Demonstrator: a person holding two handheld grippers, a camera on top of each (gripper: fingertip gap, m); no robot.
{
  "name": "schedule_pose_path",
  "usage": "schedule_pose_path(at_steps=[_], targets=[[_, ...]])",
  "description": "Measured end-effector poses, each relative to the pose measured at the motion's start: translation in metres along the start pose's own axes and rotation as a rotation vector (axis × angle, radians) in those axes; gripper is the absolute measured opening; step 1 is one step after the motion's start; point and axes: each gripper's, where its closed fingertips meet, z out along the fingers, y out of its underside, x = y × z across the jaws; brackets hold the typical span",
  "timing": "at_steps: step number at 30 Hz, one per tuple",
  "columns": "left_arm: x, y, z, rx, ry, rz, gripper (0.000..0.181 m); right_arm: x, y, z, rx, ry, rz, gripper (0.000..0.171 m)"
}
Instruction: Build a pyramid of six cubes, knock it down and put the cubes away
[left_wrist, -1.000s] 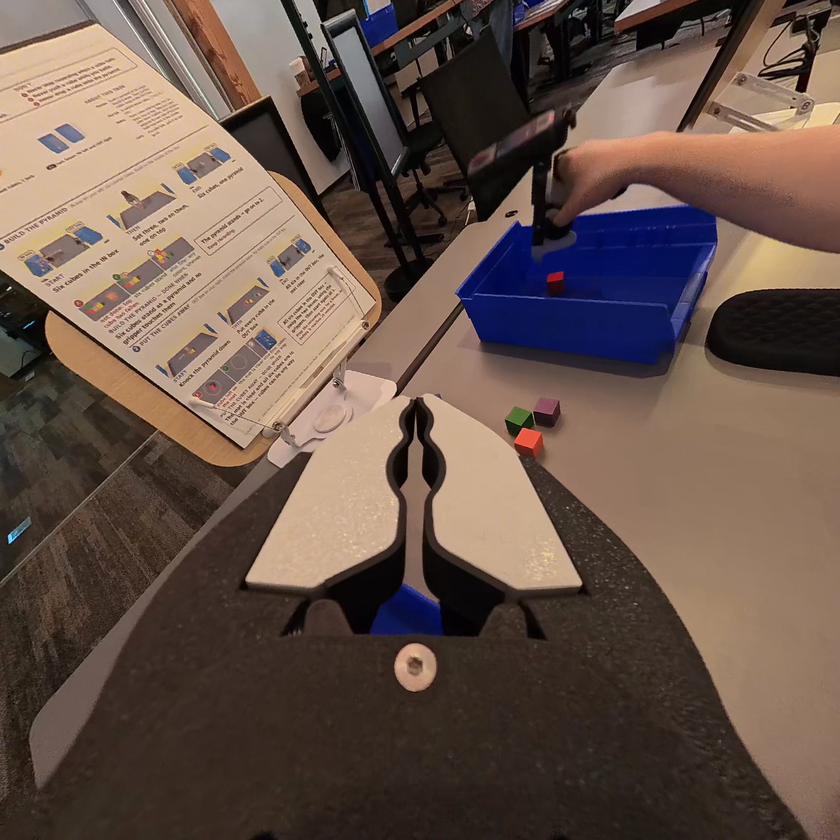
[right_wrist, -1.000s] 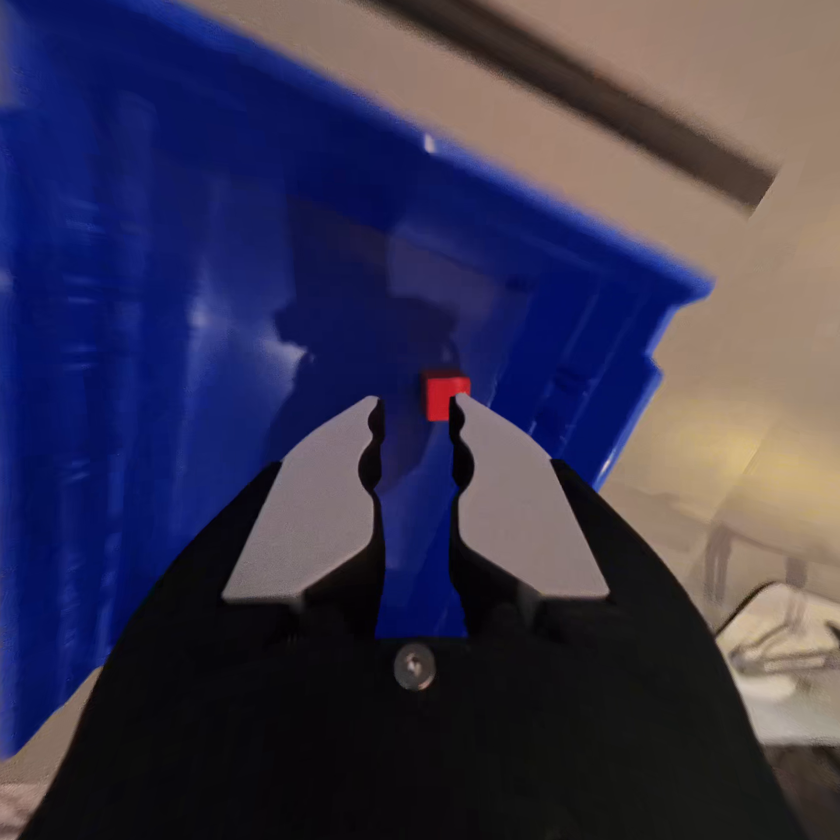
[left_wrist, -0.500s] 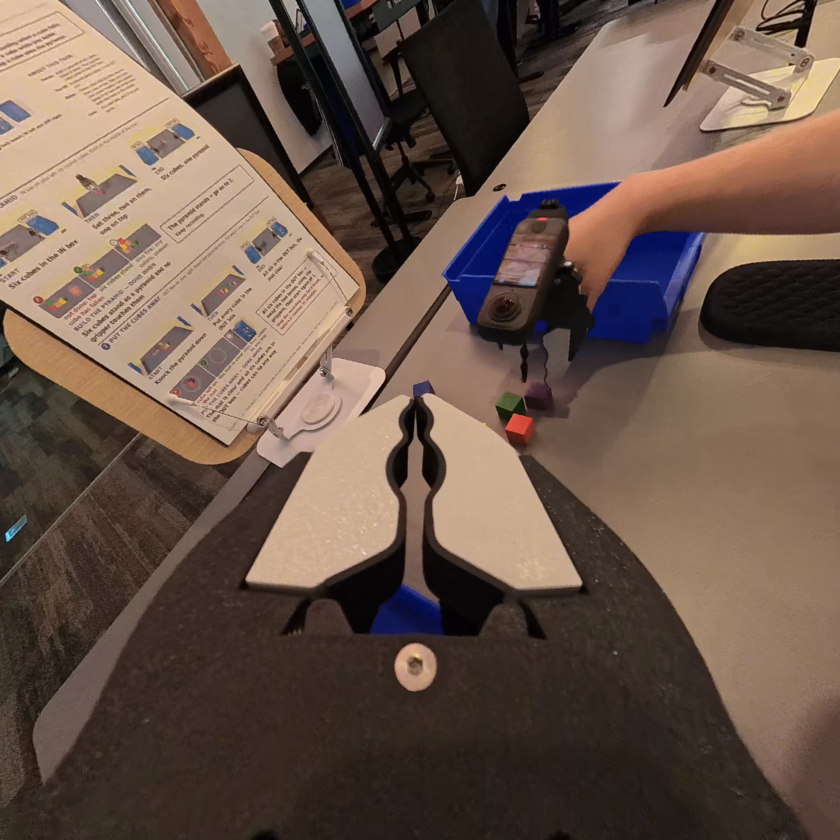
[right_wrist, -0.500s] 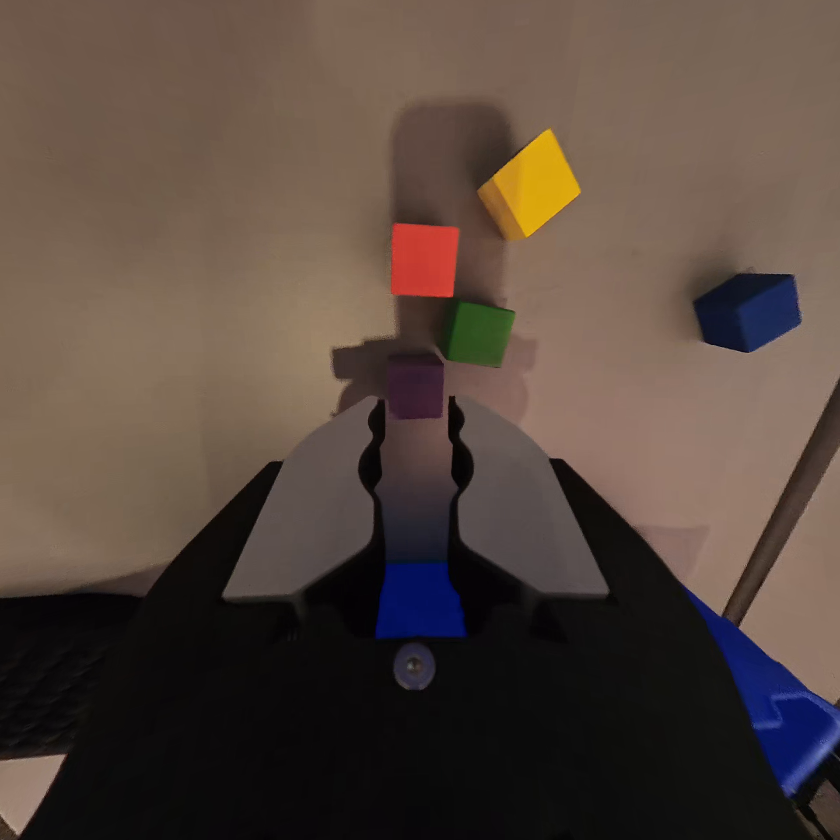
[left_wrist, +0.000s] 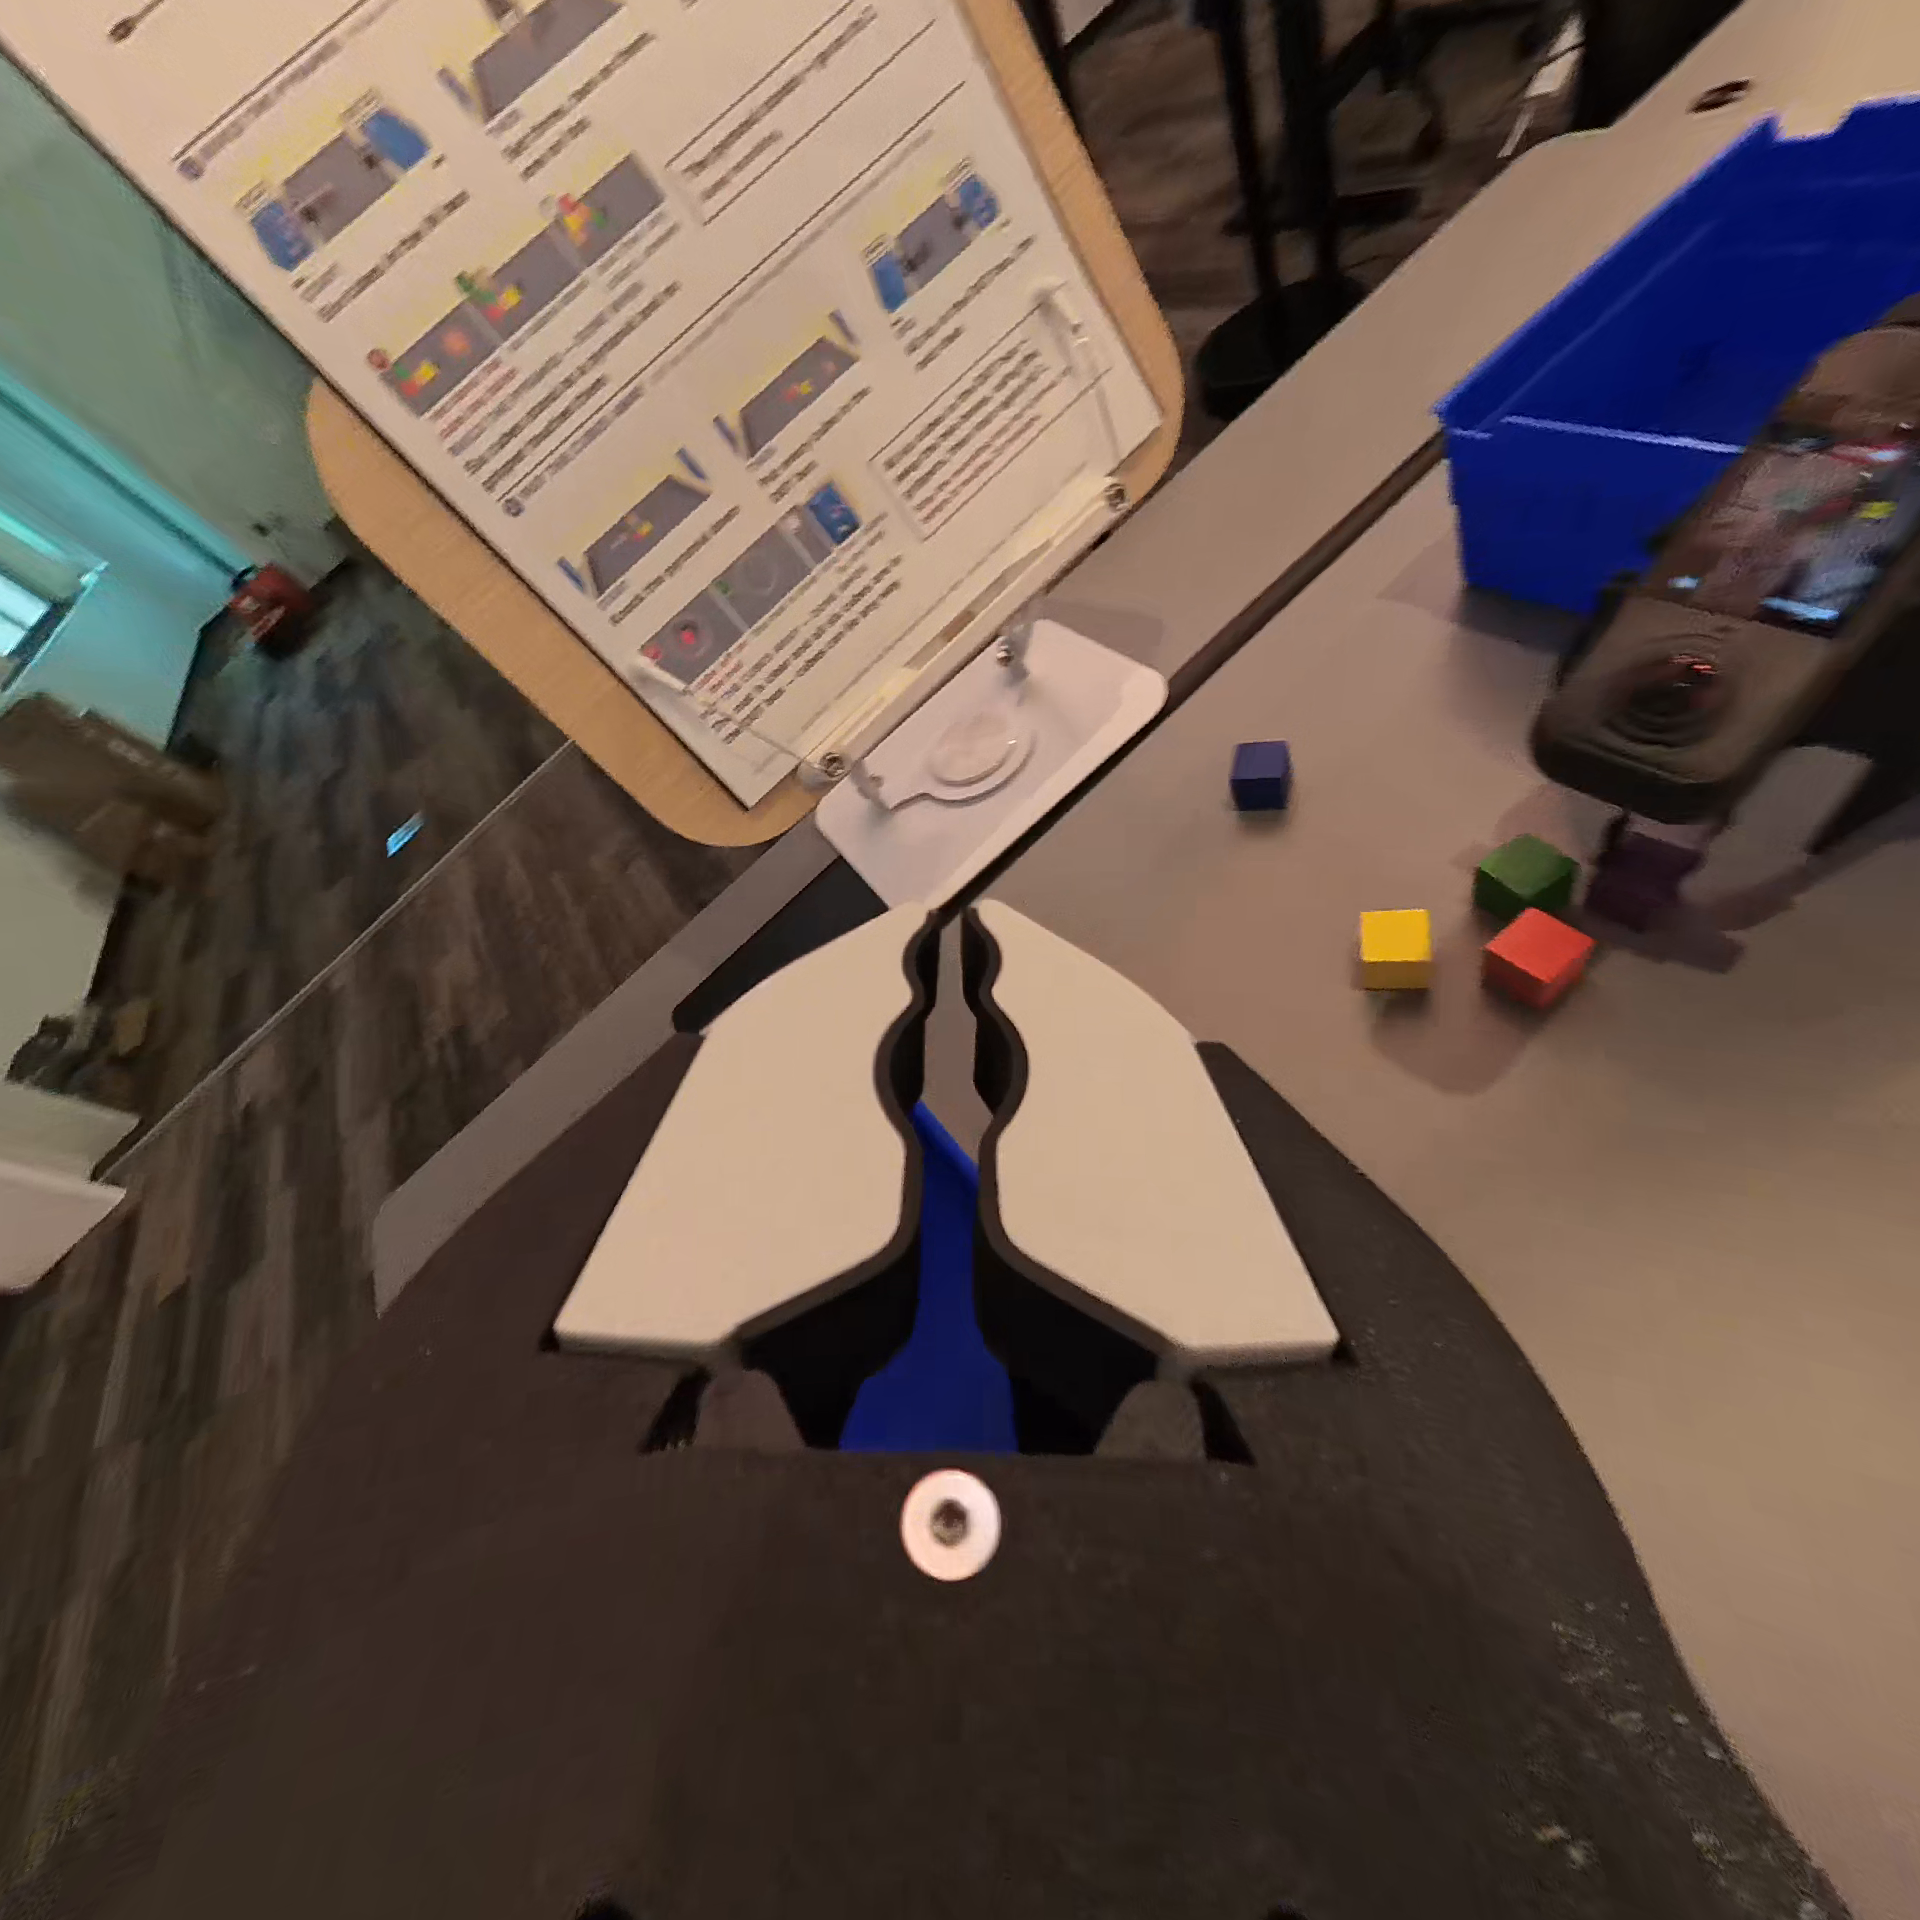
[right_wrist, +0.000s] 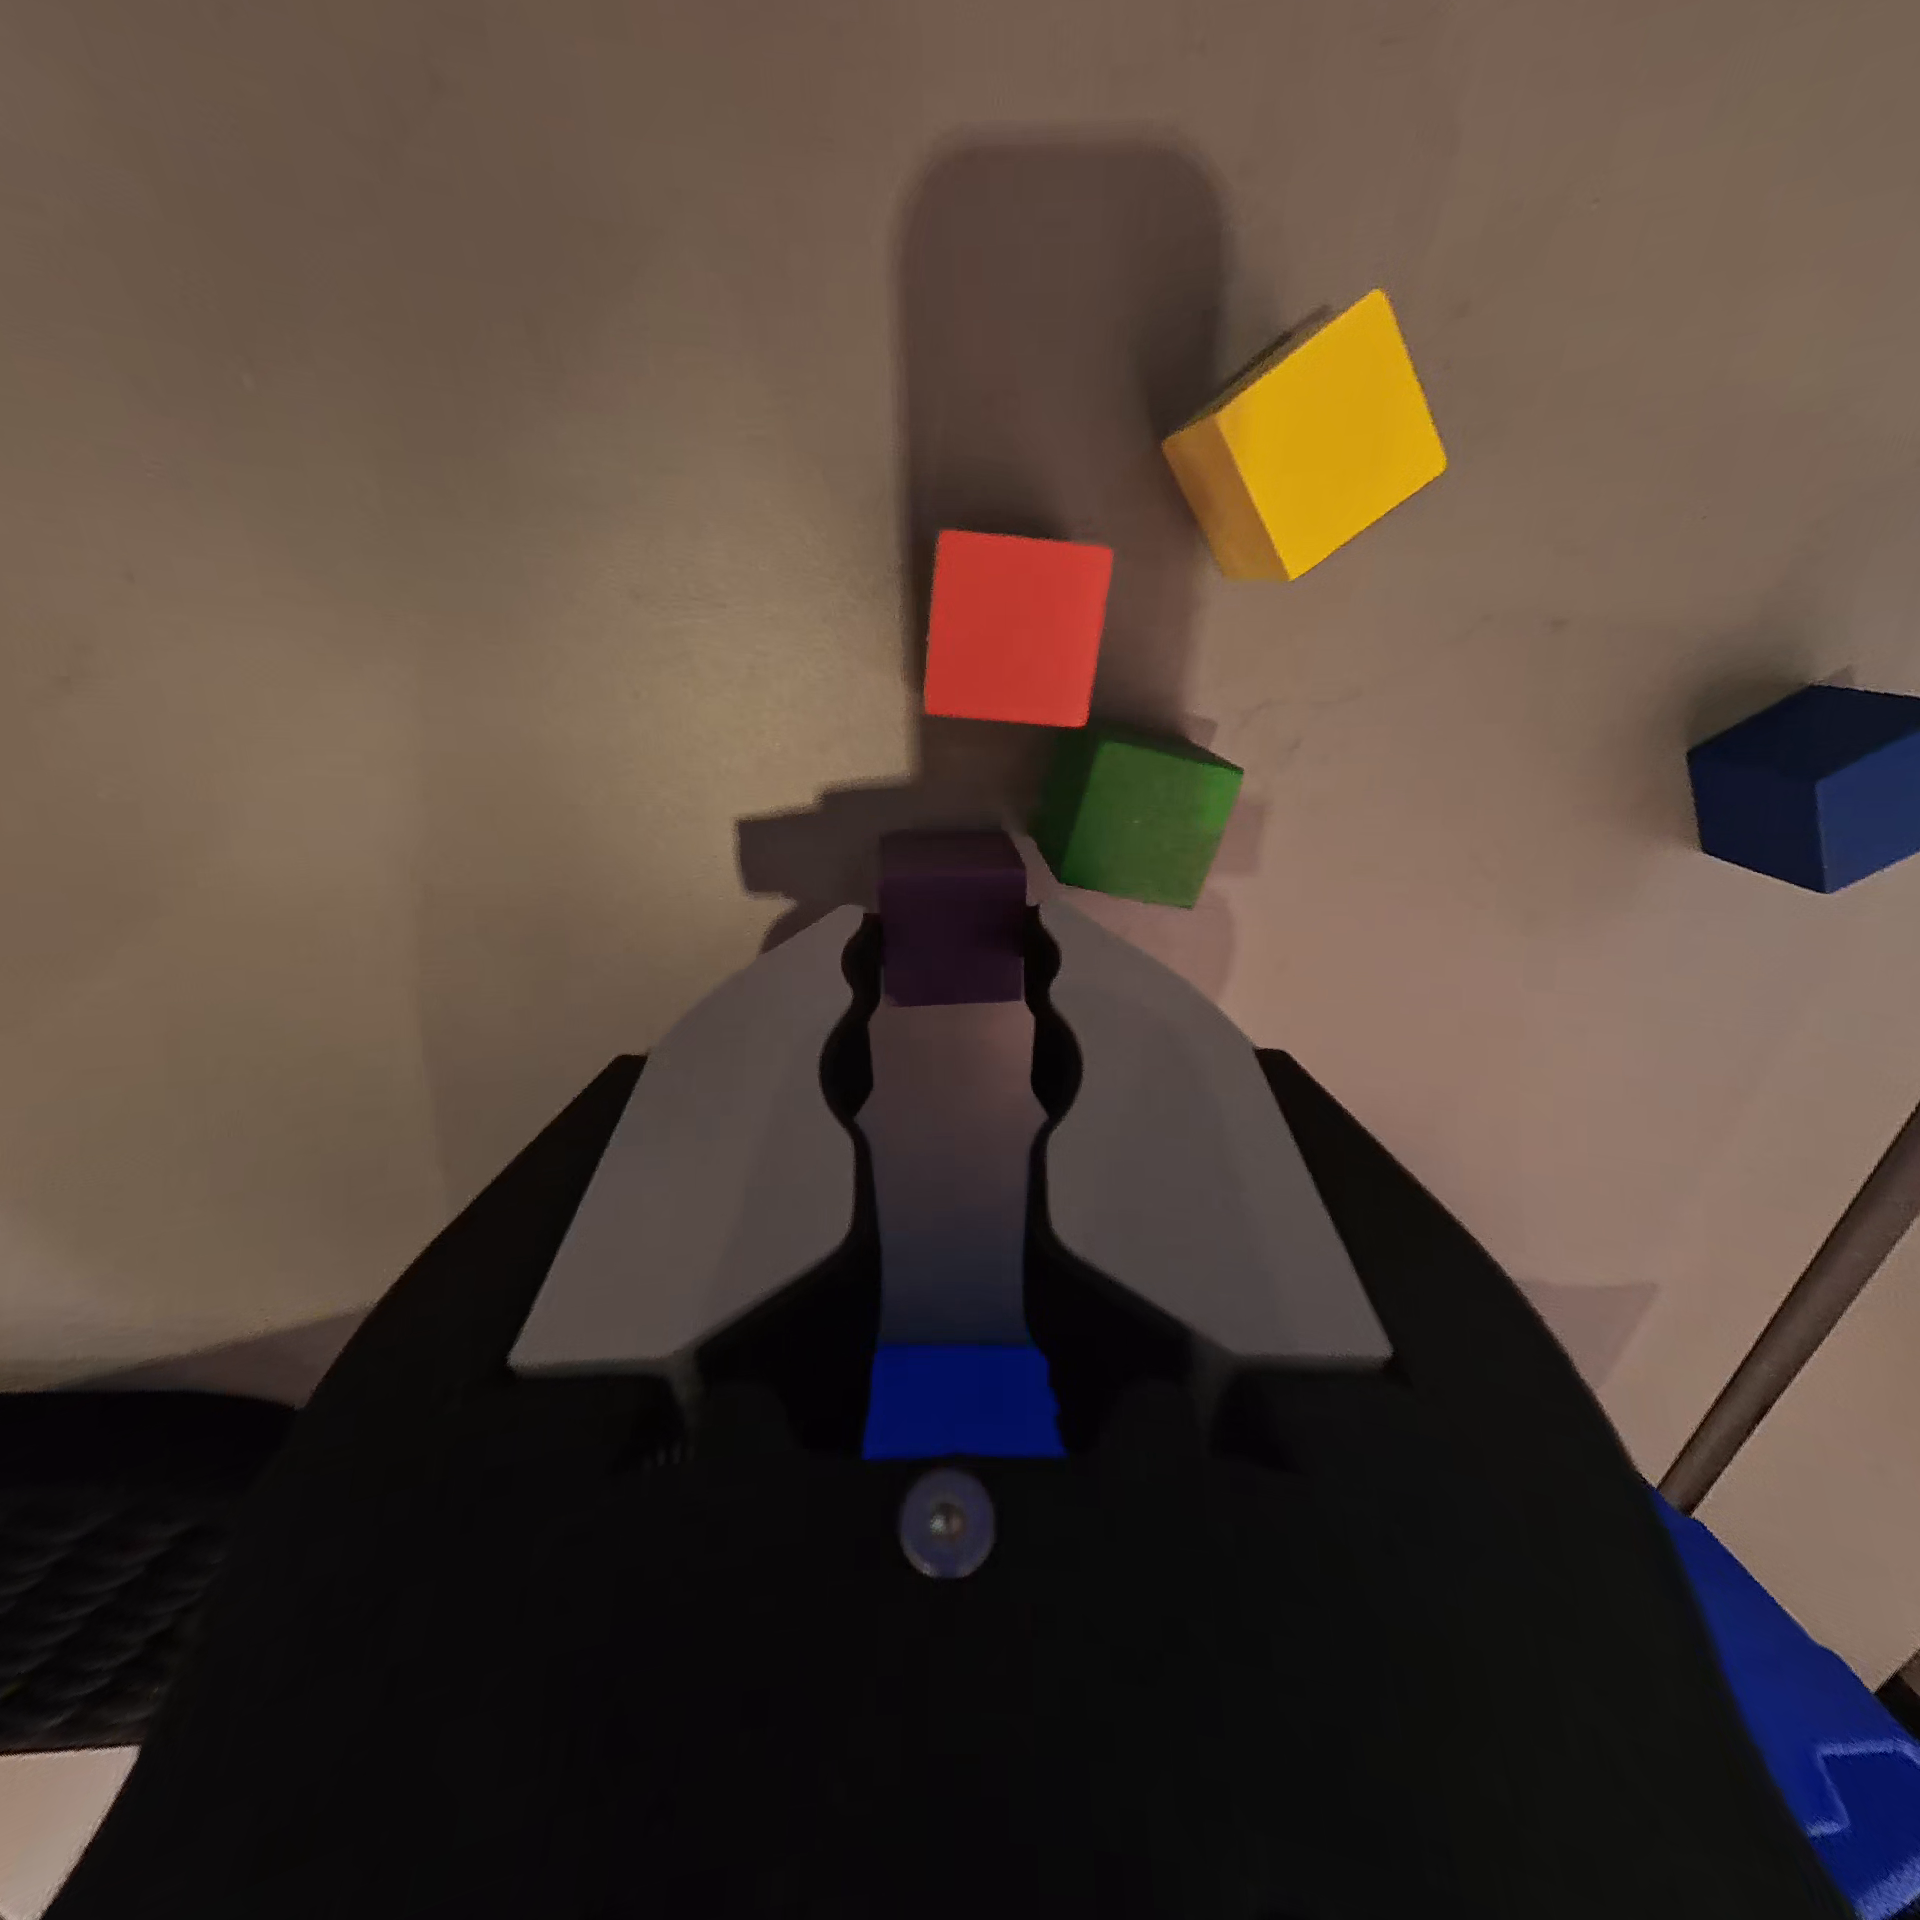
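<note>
Left wrist view: bright, even light, motion blur on instruction board (left_wrist: 665, 343), fisheye stretch at edges. Right wrist view: dim, warm; gripper shadow falls far across table (right_wrist: 416, 520), soft focus.

Black tool (left_wrist: 948, 925) bodies, pale grey scalloped fingers (right_wrist: 727, 1143), one silver screw (left_wrist: 949, 1524) each.
</note>
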Motion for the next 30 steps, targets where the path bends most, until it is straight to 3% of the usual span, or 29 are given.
schedule_pose_path(at_steps=[5, 10, 13, 15, 18, 21, 25, 30], targets=[[-0.010, 0.011, 0.016, -0.046, -0.066, -0.041, 0.005, -0.001, -0.005, -0.030, 0.051, 0.055, -0.003, 0.028], [-0.013, 0.020, 0.024, -0.097, -0.098, -0.021, 0.007, 0.024, 0.006, -0.113, 0.164, 0.252, 0.062, 0.028], [-0.011, 0.021, 0.025, -0.105, -0.085, -0.021, 0.008, 0.064, 0.053, -0.168, 0.202, 0.410, 0.271, 0.027], [-0.010, 0.023, 0.024, -0.115, -0.078, -0.019, 0.009, 0.086, 0.101, -0.181, 0.184, 0.414, 0.471, 0.028], [-0.007, 0.024, 0.023, -0.128, -0.057, -0.016, 0.009, 0.095, 0.158, -0.159, 0.186, 0.281, 0.777, 0.028], [-0.006, 0.024, 0.022, -0.124, -0.047, -0.017, 0.009, 0.084, 0.198, -0.115, 0.075, 0.198, 0.939, 0.028], [-0.004, 0.026, 0.023, -0.134, -0.031, -0.020, 0.009, 0.073, 0.222, -0.070, -0.031, 0.153, 1.028, 0.029], [-0.005, 0.029, 0.024, -0.148, -0.031, -0.020, 0.010, 0.070, 0.230, -0.044, -0.056, 0.097, 1.098, 0.029]])
